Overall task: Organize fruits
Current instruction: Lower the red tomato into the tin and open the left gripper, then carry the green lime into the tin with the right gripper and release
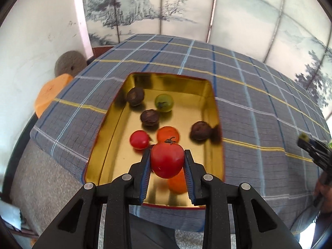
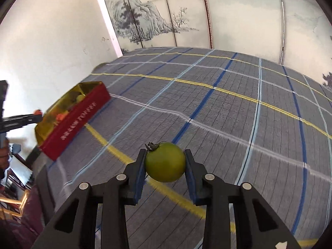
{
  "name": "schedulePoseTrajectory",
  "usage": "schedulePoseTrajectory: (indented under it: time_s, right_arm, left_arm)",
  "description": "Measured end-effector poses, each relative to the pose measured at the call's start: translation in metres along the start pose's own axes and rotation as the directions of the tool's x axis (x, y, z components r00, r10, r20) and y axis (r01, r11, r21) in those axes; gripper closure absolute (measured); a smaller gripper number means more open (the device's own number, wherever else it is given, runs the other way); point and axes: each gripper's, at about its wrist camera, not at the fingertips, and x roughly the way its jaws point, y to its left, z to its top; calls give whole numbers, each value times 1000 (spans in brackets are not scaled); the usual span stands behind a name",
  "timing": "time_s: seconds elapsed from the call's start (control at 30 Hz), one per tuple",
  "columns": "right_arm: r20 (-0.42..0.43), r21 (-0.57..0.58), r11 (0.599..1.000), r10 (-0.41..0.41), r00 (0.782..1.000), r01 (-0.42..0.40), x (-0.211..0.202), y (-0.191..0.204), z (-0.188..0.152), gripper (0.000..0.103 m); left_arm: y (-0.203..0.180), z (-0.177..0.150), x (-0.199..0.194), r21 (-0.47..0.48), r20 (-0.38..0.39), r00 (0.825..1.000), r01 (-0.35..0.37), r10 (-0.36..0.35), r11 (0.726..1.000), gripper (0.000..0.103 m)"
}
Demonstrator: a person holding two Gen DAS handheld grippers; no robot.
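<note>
My left gripper (image 1: 167,160) is shut on a red tomato (image 1: 166,166) and hovers over the near end of a gold-lined tin (image 1: 210,95). In the tin lie three dark brown fruits (image 1: 149,117), a green tomato (image 1: 164,102), a small red tomato (image 1: 139,139) and two orange ones (image 1: 168,133). In the right wrist view, my right gripper (image 2: 165,161) is shut on a green tomato (image 2: 165,164) above the plaid cloth. The tin (image 2: 76,120), red outside, lies far to its left. The left gripper (image 2: 22,119) shows at that tin's near end.
A blue-grey plaid cloth (image 1: 259,95) covers the table. A painted folding screen (image 1: 145,6) stands behind it. Left of the table are an orange round object (image 1: 49,95) and a grey disc (image 1: 69,62) by the white wall. A person's hand (image 1: 323,188) shows at the right edge.
</note>
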Motion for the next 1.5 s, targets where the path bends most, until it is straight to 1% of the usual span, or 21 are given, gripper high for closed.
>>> schedulePoseTrajectory:
  time_s: [0.07,0.2,0.3,0.37,0.47,0.6,0.67,0.7,0.77,0.8,0.83,0.87,0.93,1.0,1.07,1.13,1.2,1.27,1.33,1.4,1.5]
  right_arm:
    - [6,-12,1000,4,1000,-4,-8,6,-2,71]
    - [16,-34,999,-1,1000,1,-20,16,0,71]
    - [26,-39,999,1,1000,0,-25,20,3,71]
    - [27,-45,999,-3,1000,4,-27,22,4,71]
    - [25,-43,999,-2,1000,3,-28,23,5,71]
    - [23,-53,999,0,1000,1,-29,27,5,71]
    - [23,-63,998,2,1000,0,-30,31,6,71]
    - [22,-67,998,3,1000,-1,-30,33,7,71]
    - [21,-72,997,2,1000,-1,-30,37,8,71]
    - [20,-75,997,4,1000,-2,-30,40,9,71]
    - [20,-77,997,4,1000,-2,-30,41,9,71]
    - [22,-80,997,4,1000,-2,-31,44,10,71]
    - [23,-85,996,12,1000,-11,-31,49,13,71]
    - [29,-94,995,30,999,-27,-33,59,18,71]
    - [36,-109,993,58,998,-53,-34,71,25,71]
    - [39,-124,989,91,995,-86,-34,85,32,71]
    - [37,-147,979,145,989,-138,-30,106,41,71]
    - [27,-168,968,193,981,-186,-22,126,49,71]
    - [11,-191,955,231,973,-225,-12,145,56,71]
    - [-8,-208,944,260,965,-256,-1,164,61,71]
    - [-48,-225,918,326,944,-328,20,195,69,70]
  left_arm:
    - [0,5,4,3,7,1000,26,-26,1000,72]
    - [-9,23,18,28,12,1000,25,-26,999,72]
    - [-15,30,28,36,-8,999,45,-45,998,71]
    - [-20,27,32,56,-18,998,58,-57,997,71]
    - [-25,23,40,86,-35,999,43,-40,995,71]
    - [-25,19,48,75,-66,996,65,-60,995,70]
    - [-23,19,49,68,-68,996,70,-65,995,70]
    - [-22,19,49,64,-62,996,72,-68,995,67]
    - [-22,18,45,67,-55,995,84,-81,994,54]
    - [-22,17,42,72,-41,996,82,-79,994,41]
    - [-22,16,38,78,-17,997,72,-70,994,32]
    - [-22,14,31,89,21,998,53,-55,995,29]
    - [-20,12,21,106,61,997,35,-42,994,24]
    - [-16,8,11,98,83,996,24,-32,995,21]
    - [-9,2,2,68,96,995,21,-28,997,19]
    - [1,-6,-7,23,95,995,37,-40,999,18]
    - [9,-14,-13,-12,97,994,42,-40,999,16]
    - [21,-22,-21,-54,103,995,23,-17,998,13]
    - [29,-27,-27,-69,109,994,5,3,998,8]
    - [34,-31,-33,-64,116,992,-34,41,997,5]
    - [41,-35,-39,-52,115,989,-88,93,995,4]
